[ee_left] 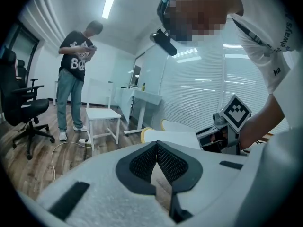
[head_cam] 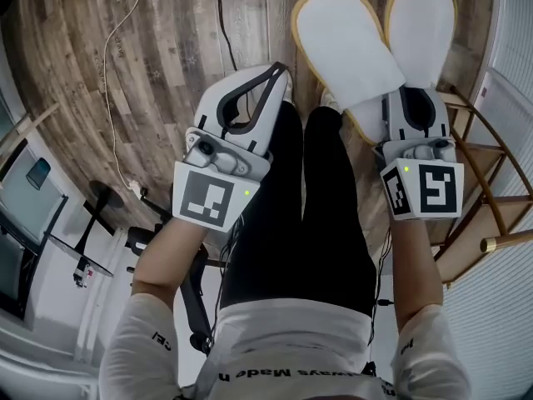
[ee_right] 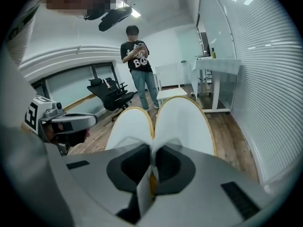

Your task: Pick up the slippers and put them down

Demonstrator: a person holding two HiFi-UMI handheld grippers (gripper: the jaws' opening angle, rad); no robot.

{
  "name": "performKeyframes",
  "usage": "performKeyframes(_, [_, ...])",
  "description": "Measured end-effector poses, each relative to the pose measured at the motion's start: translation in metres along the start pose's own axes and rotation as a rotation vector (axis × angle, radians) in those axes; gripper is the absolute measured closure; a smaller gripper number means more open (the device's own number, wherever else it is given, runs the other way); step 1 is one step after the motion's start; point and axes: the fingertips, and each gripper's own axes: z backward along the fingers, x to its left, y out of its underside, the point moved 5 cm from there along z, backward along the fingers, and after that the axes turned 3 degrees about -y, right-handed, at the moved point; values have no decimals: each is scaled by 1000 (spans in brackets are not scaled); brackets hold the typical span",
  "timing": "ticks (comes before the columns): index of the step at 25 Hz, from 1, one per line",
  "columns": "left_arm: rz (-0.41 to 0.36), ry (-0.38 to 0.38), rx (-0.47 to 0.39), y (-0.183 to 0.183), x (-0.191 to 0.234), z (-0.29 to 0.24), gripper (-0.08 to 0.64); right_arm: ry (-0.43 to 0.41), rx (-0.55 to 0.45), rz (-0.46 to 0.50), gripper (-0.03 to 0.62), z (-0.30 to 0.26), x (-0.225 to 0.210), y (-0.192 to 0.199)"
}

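At the far left of the head view, a thin white cable [head_cam: 112, 82] is trailing across the brown wood-plank floor [head_cam: 166, 40], and a black cable [head_cam: 223, 23] is running beside it. In the left gripper view, a bystander in a black printed T-shirt and jeans [ee_left: 75, 74] is standing near a black swivel office chair [ee_left: 23, 108] and a plain white wooden chair [ee_left: 102, 115]. The left hand-held gripper [head_cam: 279, 72], a white shell with dark mesh pads, is pointing forward over the floor; its own view [ee_left: 156, 145] is showing the two pads meeting at their tips with nothing between them, so it is carrying nothing. The wearer's black-trousered legs [head_cam: 308, 198] are standing between the two tools. The right hand-held gripper [head_cam: 414, 98] is pinching the pair of flat white slippers with yellow edging [head_cam: 350, 48]: in the right gripper view [ee_right: 152, 162] the jaws are pressing together on the near edges of both slippers [ee_right: 182, 122], which are lying side by side, touching along their inner rims and fanning forward. They are hanging in the air ahead of the legs, clear of the floor, and well apart from the left tool. At the right edge, a low rack of gold-coloured metal bars and pale wooden slats [head_cam: 491, 182] is standing just beside the right hand, against a wall of white slatted blinds [ee_right: 265, 79].
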Motion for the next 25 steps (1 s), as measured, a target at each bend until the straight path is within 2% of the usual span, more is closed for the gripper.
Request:
performKeyframes(11, [-37, 26, -7, 108, 16, -52, 549, -5, 12, -51, 569, -74, -38, 103])
performKeyframes(20, [-92, 59, -7, 205, 42, -102, 549, -37, 12, -22, 569, -157, -67, 185])
performKeyframes(25, [-82, 43, 1, 265, 64, -136, 549, -47, 26, -10, 569, -201, -88, 235])
